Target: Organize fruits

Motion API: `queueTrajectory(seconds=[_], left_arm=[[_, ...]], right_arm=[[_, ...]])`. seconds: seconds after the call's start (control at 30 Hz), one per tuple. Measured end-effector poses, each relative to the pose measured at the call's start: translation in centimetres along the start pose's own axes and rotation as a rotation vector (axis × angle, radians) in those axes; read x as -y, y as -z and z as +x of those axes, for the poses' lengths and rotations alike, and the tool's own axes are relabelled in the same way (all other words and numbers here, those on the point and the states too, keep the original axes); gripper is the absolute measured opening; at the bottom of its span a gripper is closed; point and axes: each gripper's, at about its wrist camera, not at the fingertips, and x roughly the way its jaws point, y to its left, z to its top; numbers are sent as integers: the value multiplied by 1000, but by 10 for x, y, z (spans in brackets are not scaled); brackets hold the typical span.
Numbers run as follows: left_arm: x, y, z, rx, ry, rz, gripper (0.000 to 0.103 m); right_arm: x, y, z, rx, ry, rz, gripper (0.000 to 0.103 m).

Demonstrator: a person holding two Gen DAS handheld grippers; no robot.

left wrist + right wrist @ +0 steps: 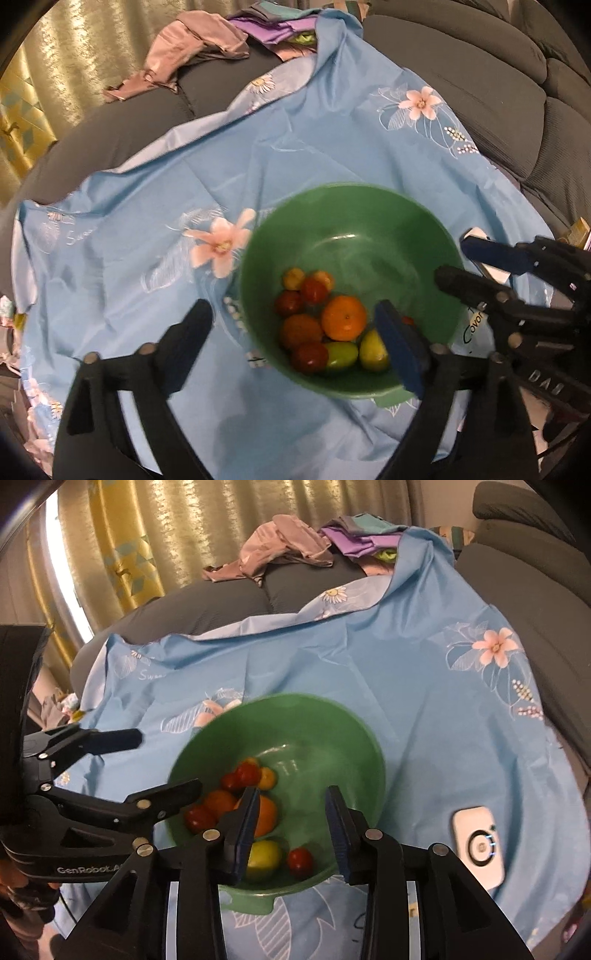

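Note:
A green bowl (332,192) (295,698) stands on a blue flowered cloth (147,184). In it lie an orange (343,317) (267,818), several small red tomatoes (310,356), a yellow-green fruit (373,350) (264,856) and a lone red tomato (300,860). My left gripper (295,343) (166,762) hangs wide open over the bowl's left rim, with nothing between its fingers. My right gripper (291,827) (465,266) hovers above the bowl's near side. Its blue pads stand apart and grip nothing; the lone tomato shows below the gap.
The cloth (406,686) covers a grey sofa (480,74). A white device (478,843) lies on the cloth to the right of the bowl. Crumpled clothes (288,550) are heaped at the back, before a gold curtain (166,528).

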Motion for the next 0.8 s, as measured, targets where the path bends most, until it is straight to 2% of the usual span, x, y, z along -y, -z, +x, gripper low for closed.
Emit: queueTrajectory(seconds=[0.03,0.1,0.17,0.27,0.37,0.43,0.8], left_arm=[[-2,-3,-6,4,-11,-9,103],[-6,-10,-20,17,-30,-30,102],[-11,-17,-32,24,-51,-64,102],[-15,-27,-42,-6,-104,-102,102],[-14,-34,-53,-9,-71,-100,102],[-12,-39,-61,-6,-77,-87,102],[-11,-50,-77,11,-114,-81,102]], right_arm=[[0,-5,-7,-1,12,0,40],[0,-17,-21,-3,39,10,53],[0,-27,-27,-24,41,29,58],[0,-39,-39,-49,18,57,59],[-11,-49,-49,-51,67,-10,59],[-18,-51,-55,-47,89,-55,59],[-19,-63,-68,-56,61,-77,59]])
